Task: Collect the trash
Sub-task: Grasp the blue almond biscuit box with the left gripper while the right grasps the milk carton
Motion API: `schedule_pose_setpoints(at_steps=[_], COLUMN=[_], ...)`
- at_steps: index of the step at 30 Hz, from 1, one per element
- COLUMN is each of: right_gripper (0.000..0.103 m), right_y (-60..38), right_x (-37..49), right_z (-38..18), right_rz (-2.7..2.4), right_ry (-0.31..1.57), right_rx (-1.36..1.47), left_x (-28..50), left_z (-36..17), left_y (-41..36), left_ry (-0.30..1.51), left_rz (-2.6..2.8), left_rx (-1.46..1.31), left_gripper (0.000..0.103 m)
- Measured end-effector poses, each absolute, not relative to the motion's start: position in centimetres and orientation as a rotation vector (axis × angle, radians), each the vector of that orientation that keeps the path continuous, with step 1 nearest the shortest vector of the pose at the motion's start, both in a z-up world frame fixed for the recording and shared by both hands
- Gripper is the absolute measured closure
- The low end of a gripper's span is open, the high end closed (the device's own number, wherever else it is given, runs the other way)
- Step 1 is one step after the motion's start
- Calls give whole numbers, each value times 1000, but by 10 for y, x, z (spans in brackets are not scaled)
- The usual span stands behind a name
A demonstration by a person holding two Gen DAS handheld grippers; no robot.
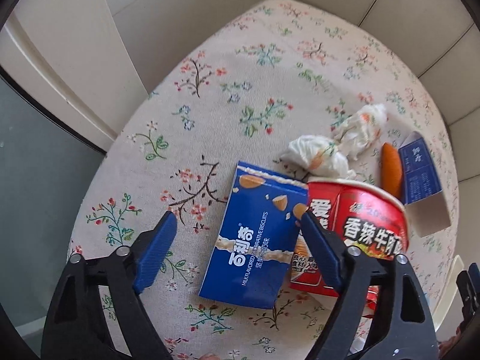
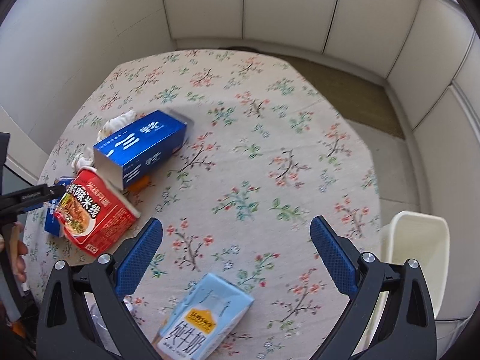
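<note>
In the left wrist view my left gripper (image 1: 237,219) is open above a flat blue biscuit box (image 1: 253,240). A red instant noodle cup (image 1: 360,213) lies right of it, behind my right finger. Crumpled tissues (image 1: 336,144), an orange piece (image 1: 391,171) and a dark blue carton (image 1: 420,174) lie beyond. In the right wrist view my right gripper (image 2: 237,225) is open and empty over the cloth. A light blue milk carton (image 2: 204,318) lies below it. The blue carton (image 2: 141,150) and the red noodle cup (image 2: 93,213) lie at the left.
A floral tablecloth (image 2: 270,156) covers the round table. A cream bin (image 2: 417,258) stands off the table's right edge. White wall panels (image 2: 285,6) ring the far side. The other gripper and a hand (image 2: 18,240) show at the left edge.
</note>
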State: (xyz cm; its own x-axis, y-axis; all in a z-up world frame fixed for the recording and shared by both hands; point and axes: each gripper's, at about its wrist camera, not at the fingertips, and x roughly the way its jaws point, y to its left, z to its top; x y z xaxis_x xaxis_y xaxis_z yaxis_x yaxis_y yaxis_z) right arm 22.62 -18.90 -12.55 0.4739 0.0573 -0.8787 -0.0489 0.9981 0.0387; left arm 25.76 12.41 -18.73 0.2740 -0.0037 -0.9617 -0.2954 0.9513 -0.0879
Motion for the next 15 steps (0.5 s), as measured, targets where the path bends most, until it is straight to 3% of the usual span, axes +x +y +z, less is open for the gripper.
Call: schedule_pose_setpoints(at_steps=[8,9,10,11,15], right_gripper=[7,7,7,7,7], right_y=[-160,-157,-155,-153,-169], right_x=[228,228,228,227,220], right_z=[-132,-134,-135,-137,-137], right_rz=[151,157,158,152,102], right_ry=[1120,1130,1140,1155,1181], right_rx=[16,9,2,-8,18], left_x=[258,258,257,257,253], left_z=[-197,-196,-196,-194,-188], left_y=[118,119,118,117,114], left_ry=[1323,1322,1319,1312,1286], left_rz=[150,144,137,146,89], left_rx=[-294,-303,-305,-275,-311], left_gripper=[26,28,42,49,50])
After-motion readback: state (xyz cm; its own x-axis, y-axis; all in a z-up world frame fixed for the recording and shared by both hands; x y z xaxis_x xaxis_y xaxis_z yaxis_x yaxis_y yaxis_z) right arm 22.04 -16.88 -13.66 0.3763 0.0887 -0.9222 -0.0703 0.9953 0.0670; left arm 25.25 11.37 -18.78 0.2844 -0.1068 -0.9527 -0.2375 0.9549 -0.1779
